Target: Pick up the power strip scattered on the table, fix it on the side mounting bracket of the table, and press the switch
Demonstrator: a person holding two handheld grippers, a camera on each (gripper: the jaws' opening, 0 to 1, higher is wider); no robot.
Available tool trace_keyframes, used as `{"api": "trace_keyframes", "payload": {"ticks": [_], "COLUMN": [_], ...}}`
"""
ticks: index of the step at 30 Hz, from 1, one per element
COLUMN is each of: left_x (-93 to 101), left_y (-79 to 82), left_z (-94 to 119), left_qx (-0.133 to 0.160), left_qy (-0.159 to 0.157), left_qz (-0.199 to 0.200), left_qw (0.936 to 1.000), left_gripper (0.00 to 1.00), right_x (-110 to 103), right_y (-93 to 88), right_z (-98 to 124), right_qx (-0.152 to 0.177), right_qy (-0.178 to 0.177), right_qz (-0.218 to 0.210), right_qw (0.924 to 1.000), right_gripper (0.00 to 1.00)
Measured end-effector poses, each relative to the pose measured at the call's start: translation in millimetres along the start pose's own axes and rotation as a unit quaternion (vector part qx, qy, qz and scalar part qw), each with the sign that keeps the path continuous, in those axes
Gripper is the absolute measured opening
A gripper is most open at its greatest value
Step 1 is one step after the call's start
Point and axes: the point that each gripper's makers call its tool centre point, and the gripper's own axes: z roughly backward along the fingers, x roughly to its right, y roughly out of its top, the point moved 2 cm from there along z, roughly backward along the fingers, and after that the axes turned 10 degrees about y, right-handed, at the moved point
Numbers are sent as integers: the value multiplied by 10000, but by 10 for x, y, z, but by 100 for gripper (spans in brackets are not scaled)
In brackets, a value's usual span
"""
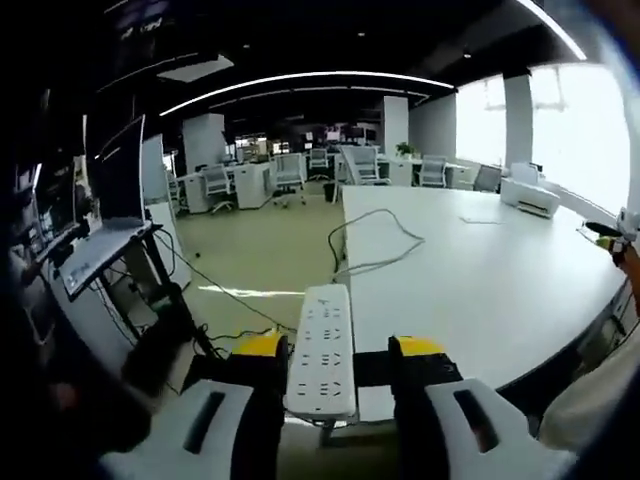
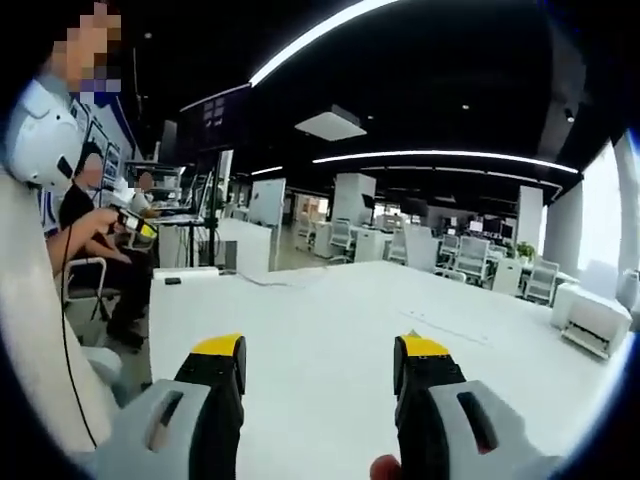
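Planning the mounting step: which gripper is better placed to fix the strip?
Left. The power strip lies between the left gripper jaws at the table edge; the right gripper hangs open over bare tabletop.

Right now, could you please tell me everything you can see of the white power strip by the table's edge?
The long white plastic power strip lies with its socket face up, rows of dark socket holes running along it. It sits lengthwise between the yellow-tipped jaws of the left gripper, at the edge of the white table; whether the jaws press it is unclear. Its grey cable loops across the tabletop.
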Motion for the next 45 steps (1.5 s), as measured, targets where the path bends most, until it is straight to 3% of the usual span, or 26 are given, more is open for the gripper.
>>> {"api": "trace_keyframes", "payload": {"ticks": [6, 9, 14, 19, 24, 29, 34, 45], "left_x": [-46, -59, -89, -57, -111, -115, -132, -76], "left_y": [-121, -193, -308, -380, -450, -455, -547, -692], "left_z": [-101, -167, -280, -365, -506, -614, -738, -891], "left_qx": [-443, -714, -1156, -1449, -1734, -1824, -2139, -2491], "left_qy": [-96, -246, -265, -486, -445, -539, -591, -659], "left_qz": [-189, -64, -135, -20, -85, -16, -66, -167], "left_qw": [9988, 9971, 9928, 9883, 9838, 9817, 9750, 9661], "left_gripper": [42, 42, 42, 42, 40, 43, 41, 41], "right_x": [20, 35, 57, 64, 70, 72, 91, 103], "right_y": [-1, 0, -29, -49, -59, -75, -101, -140], "right_z": [13, 49, 121, 164, 184, 202, 233, 258], "right_qx": [11, 45, 37, 32, 38, 38, 51, 20], "right_qy": [-37, -84, -156, -216, -251, -299, -359, -437], "right_qz": [-14, -39, -67, -94, -120, -146, -188, -223], "right_qw": [10000, 9999, 9998, 9997, 9996, 9994, 9992, 9988], "right_gripper": [56, 56, 56, 56, 55, 55, 55, 54]}}
